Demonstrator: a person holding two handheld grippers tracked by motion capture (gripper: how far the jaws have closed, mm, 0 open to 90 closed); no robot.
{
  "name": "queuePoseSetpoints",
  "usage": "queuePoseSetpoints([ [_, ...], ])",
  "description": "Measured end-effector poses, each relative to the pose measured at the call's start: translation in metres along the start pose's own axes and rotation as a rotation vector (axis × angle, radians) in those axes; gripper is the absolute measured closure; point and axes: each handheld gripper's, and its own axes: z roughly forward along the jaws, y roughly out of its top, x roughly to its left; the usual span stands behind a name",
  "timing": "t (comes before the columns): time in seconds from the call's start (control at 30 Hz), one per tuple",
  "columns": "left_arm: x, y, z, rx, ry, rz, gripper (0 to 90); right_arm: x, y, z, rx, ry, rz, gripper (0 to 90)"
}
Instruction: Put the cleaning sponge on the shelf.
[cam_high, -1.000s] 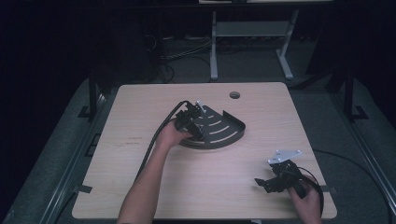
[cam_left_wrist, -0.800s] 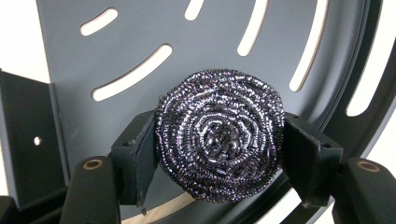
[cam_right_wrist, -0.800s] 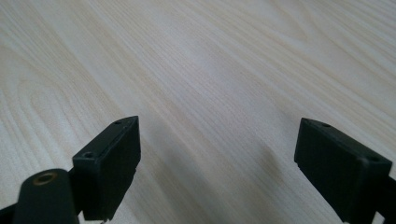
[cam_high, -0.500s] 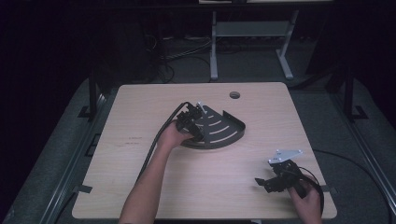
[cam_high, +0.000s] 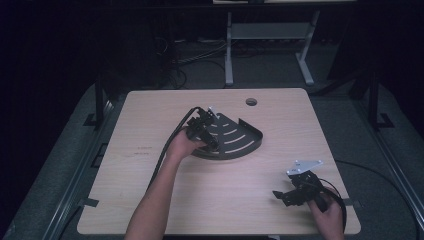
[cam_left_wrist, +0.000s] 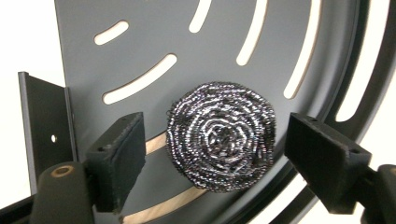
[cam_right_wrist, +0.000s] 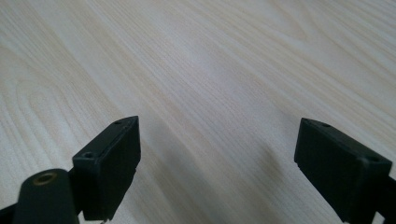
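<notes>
Scourer (cam_left_wrist: 220, 136) — a round coil of steel wool — lies flat on the floor of the dark slotted corner rack (cam_high: 235, 137), and it sits straight ahead of the left tool (cam_left_wrist: 215, 163), right in the gap between the two pads. In the left gripper view the jaws stand apart, one pad on each side of the coil, neither one touching it; the gap on each side looks about even, so the scourer is centred on the tool's line. Being round, the coil has no long axis to line up with, and any closing direction across it should serve. It rests over one of the curved slots of the rack, close to the rack's curved outer rim and away from the straight upright wall.

From the high view, the left tool (cam_high: 202, 127) hangs over the near-left part of the rack, the hand wrapped around it from behind. The right tool (cam_high: 289, 195) sits well away from the rack, low over the bare bench (cam_high: 150, 200) toward the near-right corner, its jaws also spread wide with nothing between them — the right gripper view has just wood grain under it.

My judgement is that the left tool is the one placed for the grasp: a short drop, then closing on the coil.
</notes>
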Motion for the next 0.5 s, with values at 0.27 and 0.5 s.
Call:
queuePoseSetpoints([
  [0.27, -0.002, -0.003, -0.013, -0.021, 0.013, 0.004, 20.2, 0.000, 0.001, 0.000, -0.003, -0.002, -0.006, 14.0],
  [0.5, -0.003, -0.007, -0.020, -0.020, 0.011, 0.013, 20.0, 0.001, 0.001, 0.001, 0.002, -0.003, -0.006, 14.1],
])
